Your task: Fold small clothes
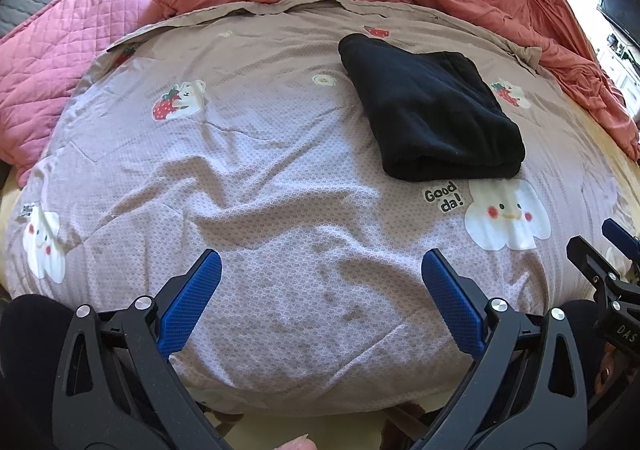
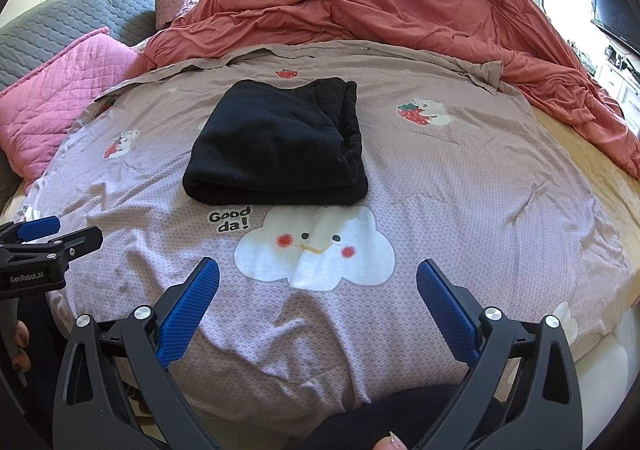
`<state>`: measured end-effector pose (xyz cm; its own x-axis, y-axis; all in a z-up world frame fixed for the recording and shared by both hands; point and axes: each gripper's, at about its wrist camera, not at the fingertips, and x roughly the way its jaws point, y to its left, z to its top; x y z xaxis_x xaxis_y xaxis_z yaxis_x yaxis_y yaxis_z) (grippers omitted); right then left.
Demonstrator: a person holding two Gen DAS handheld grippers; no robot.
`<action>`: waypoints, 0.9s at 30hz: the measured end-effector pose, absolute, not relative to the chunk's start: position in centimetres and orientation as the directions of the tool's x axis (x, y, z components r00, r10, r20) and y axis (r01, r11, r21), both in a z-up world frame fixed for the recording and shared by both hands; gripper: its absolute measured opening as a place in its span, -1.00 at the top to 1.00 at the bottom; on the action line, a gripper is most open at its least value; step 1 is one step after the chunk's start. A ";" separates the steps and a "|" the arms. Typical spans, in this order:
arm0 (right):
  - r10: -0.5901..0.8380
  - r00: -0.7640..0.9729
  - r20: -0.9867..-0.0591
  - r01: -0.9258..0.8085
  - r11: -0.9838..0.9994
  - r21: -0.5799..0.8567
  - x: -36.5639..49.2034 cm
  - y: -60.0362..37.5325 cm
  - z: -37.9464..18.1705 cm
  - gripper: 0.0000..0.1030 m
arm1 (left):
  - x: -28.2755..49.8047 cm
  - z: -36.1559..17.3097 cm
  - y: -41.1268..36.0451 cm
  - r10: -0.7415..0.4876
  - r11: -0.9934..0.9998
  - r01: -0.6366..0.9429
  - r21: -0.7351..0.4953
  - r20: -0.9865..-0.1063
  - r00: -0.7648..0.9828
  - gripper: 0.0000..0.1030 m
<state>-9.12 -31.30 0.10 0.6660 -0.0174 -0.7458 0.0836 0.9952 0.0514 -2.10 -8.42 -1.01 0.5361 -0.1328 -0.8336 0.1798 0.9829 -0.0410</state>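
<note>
Your left tool [image 1: 320, 270] spread wide and empty over the bed's patterned sheet [image 1: 260, 178], your right tool [image 2: 318, 278] likewise spread and holding nothing, the black garment [image 2: 276, 146] folded on the sheet, just beyond the cloud print [image 2: 316, 250], well apart from both tools

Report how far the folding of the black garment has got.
Done: the black garment lies folded into a compact stack on the patterned sheet. In hand: nothing; the left gripper and right gripper are open, clear of it. Left: no other clothes visible.
</note>
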 end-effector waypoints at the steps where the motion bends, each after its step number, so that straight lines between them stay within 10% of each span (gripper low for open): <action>1: -0.018 0.665 -0.746 0.085 0.995 0.052 -9.1 -31.4 0.0 -0.91 | -2.1 -1.0 -8.4 -0.133 0.983 0.180 -0.041 -0.834 0.536 -0.83; 27: -0.024 0.661 -0.750 0.083 0.996 0.041 -9.2 -31.7 0.0 -0.91 | -2.2 -0.9 -8.1 -0.134 0.982 0.184 -0.038 -0.827 0.546 -0.83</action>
<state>-9.16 -31.66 0.01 0.6606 -0.0241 -0.7504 0.0827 0.9957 0.0408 -2.17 -8.14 -0.86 0.5461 -0.1343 -0.8269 0.1842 0.9822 -0.0378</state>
